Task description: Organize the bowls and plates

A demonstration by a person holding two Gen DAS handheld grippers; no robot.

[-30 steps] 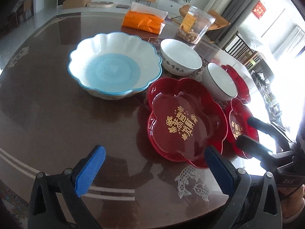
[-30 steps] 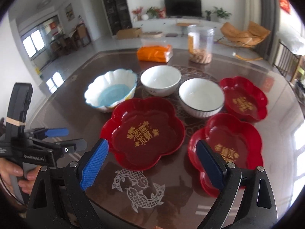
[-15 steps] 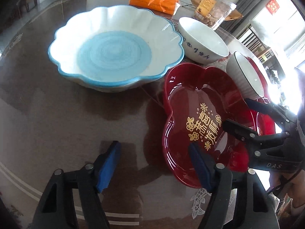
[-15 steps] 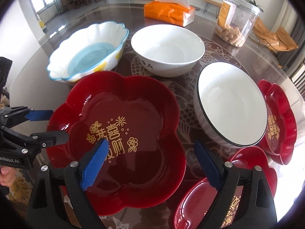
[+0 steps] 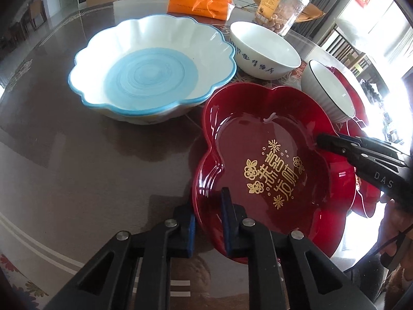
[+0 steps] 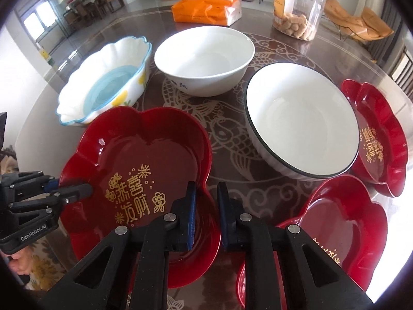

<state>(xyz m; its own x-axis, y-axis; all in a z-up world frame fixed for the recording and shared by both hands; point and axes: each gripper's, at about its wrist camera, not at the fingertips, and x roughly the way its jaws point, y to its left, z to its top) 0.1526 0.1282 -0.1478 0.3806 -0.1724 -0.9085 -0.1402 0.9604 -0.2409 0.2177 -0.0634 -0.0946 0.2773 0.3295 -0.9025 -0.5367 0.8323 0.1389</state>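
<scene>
Now my left gripper [image 5: 207, 217] and right gripper [image 6: 205, 215] have just closed, pinching opposite rims of the red plate [image 6: 139, 160]; bare table [image 5: 77, 160] lies left.

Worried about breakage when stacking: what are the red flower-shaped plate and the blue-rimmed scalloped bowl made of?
Red flower-shaped plate: probably lacquer-look plastic; thin glossy wall, printed gold characters. Blue-rimmed scalloped bowl: likely glazed ceramic; thick white body, smooth shine, painted blue centre.

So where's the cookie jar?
The clear jar stands at the table's far side in the right wrist view, right of the orange tissue pack, behind the white bowls.
</scene>
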